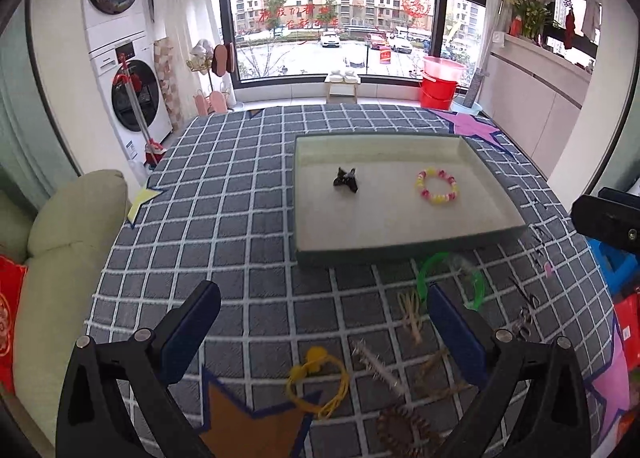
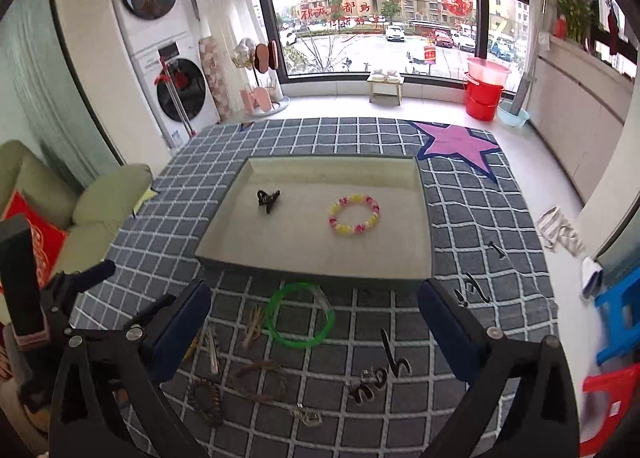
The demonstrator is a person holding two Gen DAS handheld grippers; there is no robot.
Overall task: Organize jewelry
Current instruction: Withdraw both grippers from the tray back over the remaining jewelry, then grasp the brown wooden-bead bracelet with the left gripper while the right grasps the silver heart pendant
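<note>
A shallow grey tray [image 1: 404, 248] [image 2: 224, 254] lies on the checked rug. In it are a black hair clip [image 1: 346, 179] [image 2: 267, 198] and a pink-and-yellow bead bracelet [image 1: 437, 186] [image 2: 354, 215]. In front of the tray lie loose pieces: a green bangle [image 1: 478, 282] [image 2: 300, 314], a yellow cord loop [image 1: 318, 378], a brown bead bracelet [image 1: 404, 428] [image 2: 206, 398], a spiky hair pin [image 1: 378, 366], tan clips [image 1: 412, 310] [image 2: 254, 324], and black clips [image 2: 394, 358]. My left gripper [image 1: 324, 326] and right gripper [image 2: 314, 322] are both open and empty above these pieces.
The checked rug [image 1: 240, 198] has star patches. A green sofa [image 1: 68, 242] with a red cushion is at left. A washer stack [image 1: 120, 54], a stool [image 1: 342, 84] and red buckets [image 1: 438, 84] stand by the window. Blue and red plastic stools [image 2: 616, 322] are at right.
</note>
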